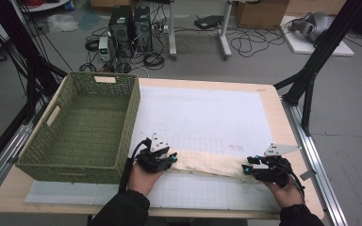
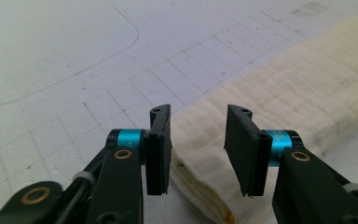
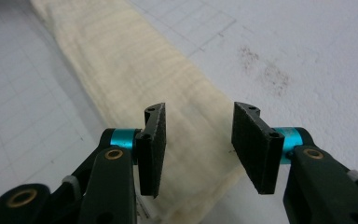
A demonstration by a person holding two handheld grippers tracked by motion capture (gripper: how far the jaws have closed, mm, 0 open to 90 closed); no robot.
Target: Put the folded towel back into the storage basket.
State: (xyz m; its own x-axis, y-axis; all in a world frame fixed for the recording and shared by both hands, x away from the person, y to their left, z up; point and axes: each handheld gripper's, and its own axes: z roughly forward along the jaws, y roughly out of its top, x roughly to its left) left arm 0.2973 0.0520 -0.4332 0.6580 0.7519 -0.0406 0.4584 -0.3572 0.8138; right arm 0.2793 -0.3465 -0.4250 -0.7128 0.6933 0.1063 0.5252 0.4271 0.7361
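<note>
High view: both sets of jaws stand part open, gripping nothing, left gripper (image 1: 168, 159) and right gripper (image 1: 250, 169) at opposite ends of a folded cream cloth (image 1: 207, 164) lying on the counter (image 1: 273, 101) beside a green basket (image 1: 131, 115). Uneven pinches could let the layers unfold.
</note>
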